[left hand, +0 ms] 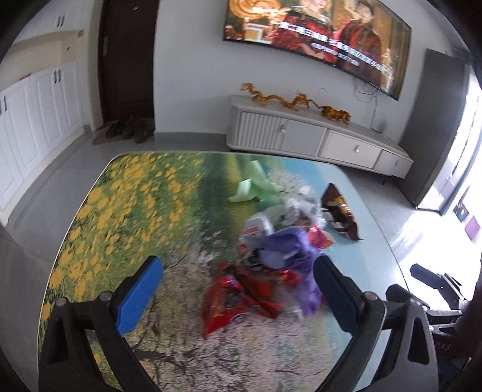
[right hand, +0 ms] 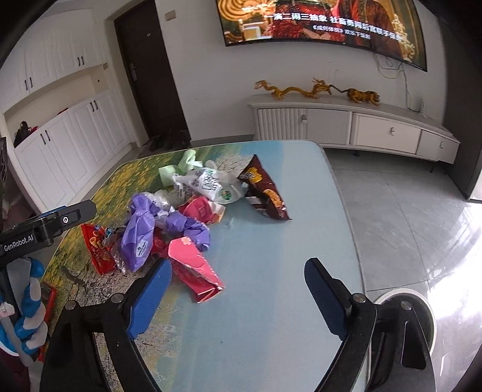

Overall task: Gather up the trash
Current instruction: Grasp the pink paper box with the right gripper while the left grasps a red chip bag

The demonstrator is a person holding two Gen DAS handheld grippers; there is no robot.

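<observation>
lying in a loose heap on the table (right hand: 271, 301), whose top carries a printed landscape of yellow flowers and pale sky, the trash sits toward the table's far middle. the heap comprises a crumpled purple plastic bag (right hand: 141, 238), a pink carton (right hand: 192, 265) flattened at its near edge, a red snack wrapper (left hand: 232, 298), a white printed pouch (right hand: 208, 184), a pale green bag (left hand: 256, 187) at the far side, and a dark brown snack packet (right hand: 265, 193) standing slightly apart on the sky-coloured part.

left gripper (left hand: 238, 301): jaws spread wide, nothing held; the red snack wrapper shows between the blue pads, which do not press on it, and the purple bag lies just beside the right-hand finger.

right gripper (right hand: 238, 298): jaws wide apart, gripping nothing; the pink carton lies just beside its left-hand finger, with bare tabletop between the pads.

background: a white tv cabinet (right hand: 361, 126) against the wall bears golden dragon ornaments (right hand: 301, 89), under a wall-mounted television (right hand: 316, 24); a dark door (right hand: 147, 78) and white cupboards (right hand: 75, 141) stand to the left. the left-wrist view is blurred.
</observation>
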